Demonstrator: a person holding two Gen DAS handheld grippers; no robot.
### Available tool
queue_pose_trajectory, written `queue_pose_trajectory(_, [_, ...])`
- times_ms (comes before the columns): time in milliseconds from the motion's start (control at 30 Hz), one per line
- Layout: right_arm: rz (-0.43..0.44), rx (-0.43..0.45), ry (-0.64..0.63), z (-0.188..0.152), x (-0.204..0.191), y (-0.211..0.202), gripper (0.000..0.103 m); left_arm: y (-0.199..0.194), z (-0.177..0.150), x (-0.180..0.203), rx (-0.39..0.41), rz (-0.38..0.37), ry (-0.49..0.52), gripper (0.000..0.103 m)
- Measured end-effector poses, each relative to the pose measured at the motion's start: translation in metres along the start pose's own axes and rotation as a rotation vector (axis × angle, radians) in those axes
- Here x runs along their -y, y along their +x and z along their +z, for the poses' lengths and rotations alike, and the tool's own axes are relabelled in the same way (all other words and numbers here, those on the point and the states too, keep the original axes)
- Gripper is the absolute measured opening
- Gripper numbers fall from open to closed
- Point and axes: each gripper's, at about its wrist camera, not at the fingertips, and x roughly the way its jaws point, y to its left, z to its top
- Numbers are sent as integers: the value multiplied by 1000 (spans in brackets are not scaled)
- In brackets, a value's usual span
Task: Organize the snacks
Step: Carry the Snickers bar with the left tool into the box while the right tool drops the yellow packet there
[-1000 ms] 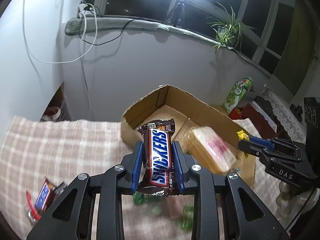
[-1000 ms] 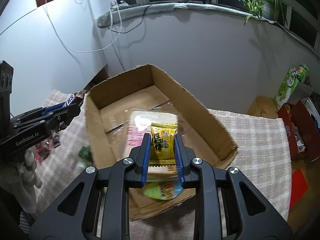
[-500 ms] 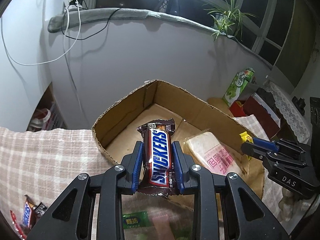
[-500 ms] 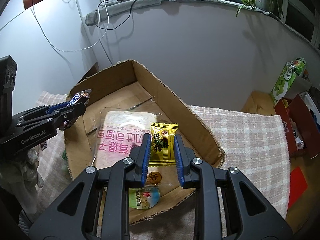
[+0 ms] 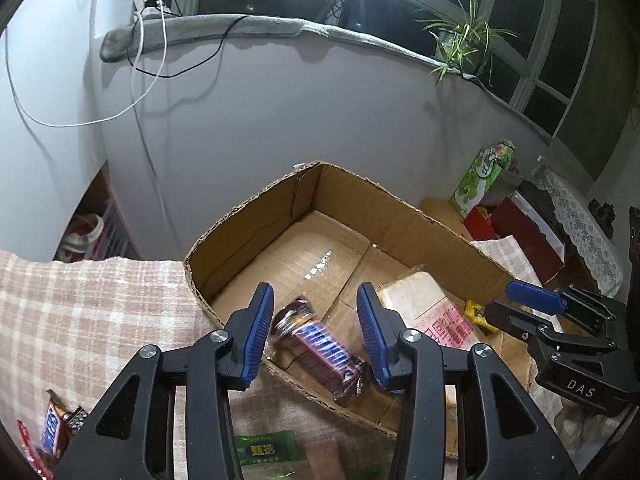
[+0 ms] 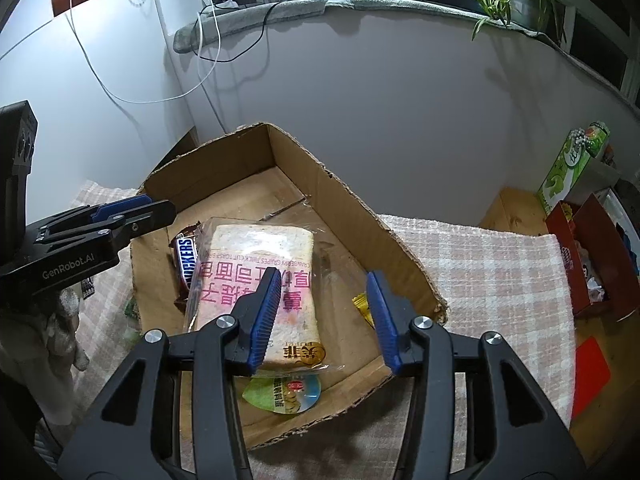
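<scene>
Two snacks have just left my grippers. A second ago my left gripper (image 5: 316, 332) was squeezing the candy bar (image 5: 320, 350) and my right gripper (image 6: 322, 316) was squeezing the yellow packet (image 6: 362, 306). Now both sets of jaws are opening, and nothing is pressed between the blue pads any more.

The candy bar looks blurry in the left view, so I think it is dropping. It is tipped sideways over the near wall of the box (image 5: 256, 216), with most of it inside. In the right view I see it down in the box, lying just beside the bread bag (image 6: 256, 280).

The yellow packet has dropped too. I see only a small corner of it, next to my right pad, on the box floor near the right wall. I cannot tell if it lies flat.

The bread bag fills the middle of the box. A green round pack (image 6: 282, 394) pokes out from under its near end.

So that makes two more snacks put away, and both my grippers are let go and free.

The job is not done, I think. On the checked cloth (image 5: 80, 300) outside the box I see another bar (image 5: 52, 432) at the far left, a green packet (image 5: 264, 450) just under my left gripper, and a pink thing beside it that I cannot make out. Those are likely next. I would go for the green packet first, since it is closest.
</scene>
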Motion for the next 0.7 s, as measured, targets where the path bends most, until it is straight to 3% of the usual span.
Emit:
queue_pose_trajectory(567, [18,50,-61,-9,-38,-44,47,-46,-7,-4,52,-12,-14,42])
queue_pose_trajectory(633, [28,60,-72,-11,-45,-51,52,-57,-9,-7,64,-13,-18,42])
queue_pose_trajectory(700, [30,77,-79,-13,-53,-58,72,-70,-12,-12,76,-15,-20,42])
